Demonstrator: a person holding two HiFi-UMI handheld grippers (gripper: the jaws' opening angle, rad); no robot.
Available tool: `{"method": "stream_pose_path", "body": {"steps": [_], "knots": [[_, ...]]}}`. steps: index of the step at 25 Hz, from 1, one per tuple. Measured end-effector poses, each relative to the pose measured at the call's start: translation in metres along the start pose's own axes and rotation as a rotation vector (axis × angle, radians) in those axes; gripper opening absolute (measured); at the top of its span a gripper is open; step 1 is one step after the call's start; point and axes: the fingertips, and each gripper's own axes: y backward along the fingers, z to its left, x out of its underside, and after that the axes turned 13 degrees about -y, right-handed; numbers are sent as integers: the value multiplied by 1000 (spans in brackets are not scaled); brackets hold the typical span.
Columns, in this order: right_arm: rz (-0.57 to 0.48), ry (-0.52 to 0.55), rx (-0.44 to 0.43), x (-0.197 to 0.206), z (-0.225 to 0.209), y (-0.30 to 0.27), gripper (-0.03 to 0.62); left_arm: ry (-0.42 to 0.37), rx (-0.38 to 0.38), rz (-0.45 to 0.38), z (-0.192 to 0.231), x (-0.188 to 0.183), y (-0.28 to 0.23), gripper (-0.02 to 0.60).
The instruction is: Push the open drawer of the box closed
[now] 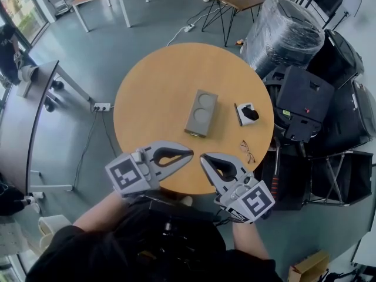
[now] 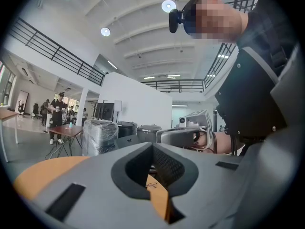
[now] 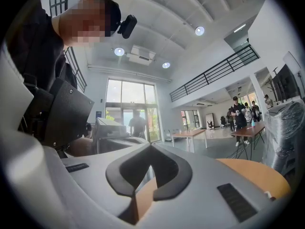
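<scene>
A grey box (image 1: 201, 113) with two round hollows in its top lies in the middle of the round wooden table (image 1: 153, 93). Its drawer (image 1: 195, 134) shows as a thin strip at the near short end. Both grippers hover at the table's near edge, well short of the box. My left gripper (image 1: 189, 154) is shut and holds nothing. My right gripper (image 1: 204, 158) is shut too, a few centimetres to its right. The left gripper view has the shut left gripper (image 2: 152, 146) and the right gripper's body (image 2: 183, 136). The right gripper (image 3: 151, 146) points across the table (image 3: 257, 175).
A small white holder with a black object (image 1: 247, 113) sits right of the box, and a pair of glasses (image 1: 247, 151) lies near the table's right edge. Black chairs (image 1: 305, 98) and a wrapped stack (image 1: 282, 34) crowd the right side. A power strip (image 1: 101, 106) lies on the floor at left.
</scene>
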Motion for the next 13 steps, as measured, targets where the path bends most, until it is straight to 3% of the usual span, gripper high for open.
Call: {"method": "stream_pose_path", "body": {"steps": [13], "knots": [[5, 0, 11, 1, -9, -3, 17, -11, 6, 0, 6, 4, -6, 20]]}}
